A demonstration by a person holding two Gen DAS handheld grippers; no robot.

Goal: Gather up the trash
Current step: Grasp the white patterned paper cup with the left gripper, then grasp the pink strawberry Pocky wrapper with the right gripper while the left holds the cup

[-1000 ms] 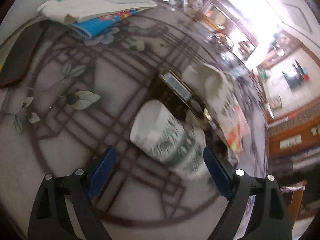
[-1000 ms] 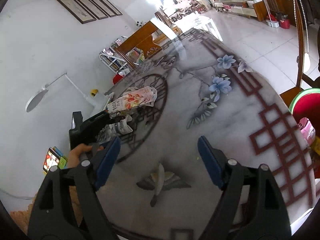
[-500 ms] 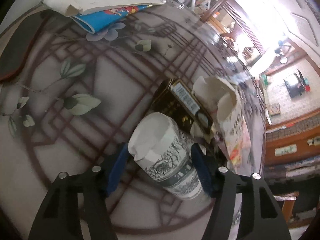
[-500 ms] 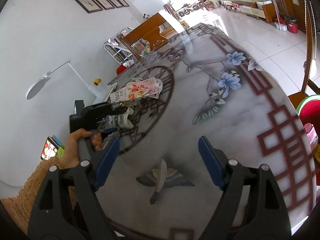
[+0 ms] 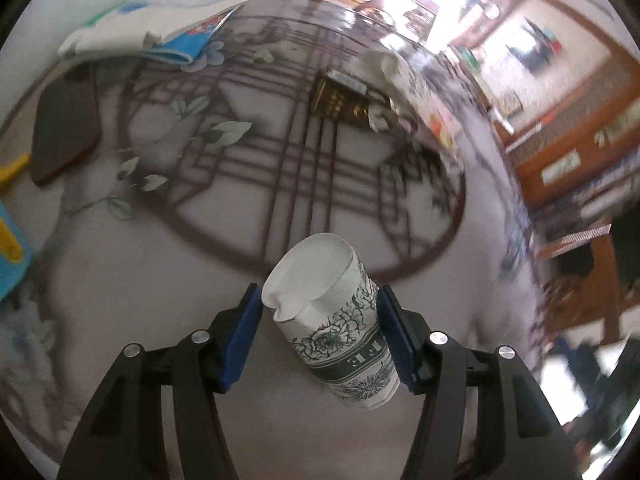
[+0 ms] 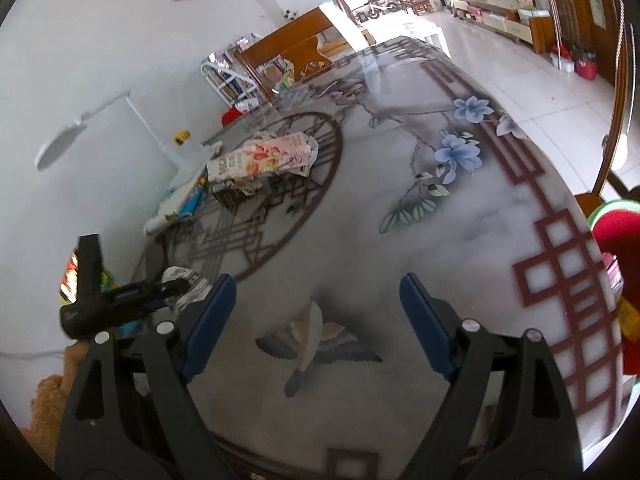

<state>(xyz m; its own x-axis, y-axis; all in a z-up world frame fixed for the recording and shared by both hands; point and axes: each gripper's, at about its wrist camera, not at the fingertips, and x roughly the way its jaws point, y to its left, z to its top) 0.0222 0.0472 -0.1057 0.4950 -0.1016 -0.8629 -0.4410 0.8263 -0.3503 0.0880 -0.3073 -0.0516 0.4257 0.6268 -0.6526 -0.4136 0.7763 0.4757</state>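
My left gripper is shut on a crushed white paper cup with a grey flower print and holds it above the patterned table. The cup and left gripper also show at the left of the right wrist view. A dark box and a crumpled pink-and-white carton lie farther back on the table. My right gripper is open and empty above the table's near part.
Papers and a blue booklet lie at the table's far left beside a dark pad. A red bin stands past the table's right edge. A white desk lamp stands by the wall.
My left gripper closed on the paper cup, lifted it and drew it back from the dark box and carton. My right gripper stayed open and barely moved.
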